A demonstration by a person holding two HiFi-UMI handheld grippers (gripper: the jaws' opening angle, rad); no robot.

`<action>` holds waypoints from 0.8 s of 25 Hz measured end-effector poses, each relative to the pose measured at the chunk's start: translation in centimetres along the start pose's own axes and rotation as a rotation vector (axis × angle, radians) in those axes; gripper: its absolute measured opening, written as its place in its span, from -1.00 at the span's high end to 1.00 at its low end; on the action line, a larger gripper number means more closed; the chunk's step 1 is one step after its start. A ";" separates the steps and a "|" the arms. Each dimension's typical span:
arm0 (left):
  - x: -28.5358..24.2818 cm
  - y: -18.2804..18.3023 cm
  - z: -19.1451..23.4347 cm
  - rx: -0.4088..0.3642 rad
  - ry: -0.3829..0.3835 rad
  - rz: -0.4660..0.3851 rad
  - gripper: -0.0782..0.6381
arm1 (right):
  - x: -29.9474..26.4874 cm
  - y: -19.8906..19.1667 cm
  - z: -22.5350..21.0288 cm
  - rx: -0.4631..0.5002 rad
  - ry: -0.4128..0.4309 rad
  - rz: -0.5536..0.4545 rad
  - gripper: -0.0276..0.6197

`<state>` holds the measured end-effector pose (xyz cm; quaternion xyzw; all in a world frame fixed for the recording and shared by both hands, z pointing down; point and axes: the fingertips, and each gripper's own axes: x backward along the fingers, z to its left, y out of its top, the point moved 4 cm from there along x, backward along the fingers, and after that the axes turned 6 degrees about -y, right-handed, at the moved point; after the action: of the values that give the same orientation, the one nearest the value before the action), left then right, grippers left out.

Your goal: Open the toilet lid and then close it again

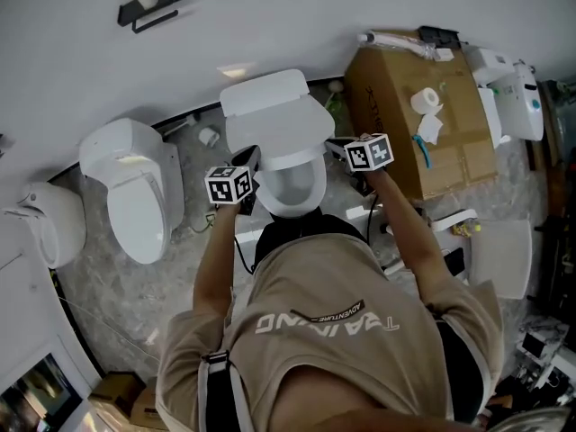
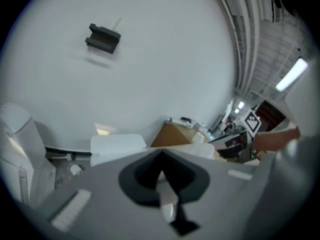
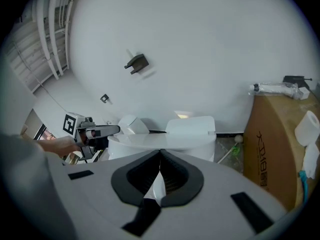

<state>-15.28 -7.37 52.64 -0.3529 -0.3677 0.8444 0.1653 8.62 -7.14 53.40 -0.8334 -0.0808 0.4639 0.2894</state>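
Both of your claws are fully closed and hold nothing: the left gripper [image 2: 162, 159] and the right gripper [image 3: 160, 156] each show their pads meeting at the tip with nothing caught between them. You hold them on either side of the toilet [image 1: 292, 187], the left claw near its left edge and the right claw near its right edge. Contact with the porcelain cannot be confirmed.

Writing noted: your shirt [image 1: 342, 331] carries "TRAINING" in pale letters, with "ADVENTURE" on a small dark strip.

The toilet lid [image 3: 160, 140] shows ahead of the right claw as a flat white slab in front of the cistern [image 1: 265, 93]. Whether it is fully down cannot be told.

The cardboard box [image 1: 405, 142], just right of the toilet, bears dark Chinese characters down its side, too unclear to record. A second toilet [image 1: 135, 187] stands apart on the left. A toilet roll [image 1: 426, 100] sits on the box.
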 end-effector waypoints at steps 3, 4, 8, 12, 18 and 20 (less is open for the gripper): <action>0.1 -1.3 -0.5 -0.016 0.042 0.026 0.76 | -0.1 -1.5 0.5 0.007 0.011 -0.006 0.87; 0.0 -1.7 -0.6 -0.026 0.059 0.032 0.76 | 0.0 -2.0 0.5 0.009 0.015 -0.009 0.87; -0.6 -2.9 -1.0 -0.067 0.114 0.010 0.76 | 0.1 -3.4 0.1 0.035 0.020 -0.048 0.87; -0.2 -5.5 -1.5 -0.080 0.148 0.024 0.76 | -0.2 -6.1 0.2 0.050 0.031 -0.052 0.87; 0.0 -9.8 -2.1 -0.106 0.176 0.068 0.76 | -0.9 -10.4 0.2 0.074 0.037 -0.007 0.87; -0.1 -11.3 -2.3 -0.108 0.186 0.090 0.76 | -1.2 -11.8 0.1 0.081 0.024 0.018 0.87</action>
<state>-13.33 1.40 59.94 -0.4541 -0.3797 0.7935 0.1414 9.41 2.10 60.82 -0.8270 -0.0510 0.4595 0.3198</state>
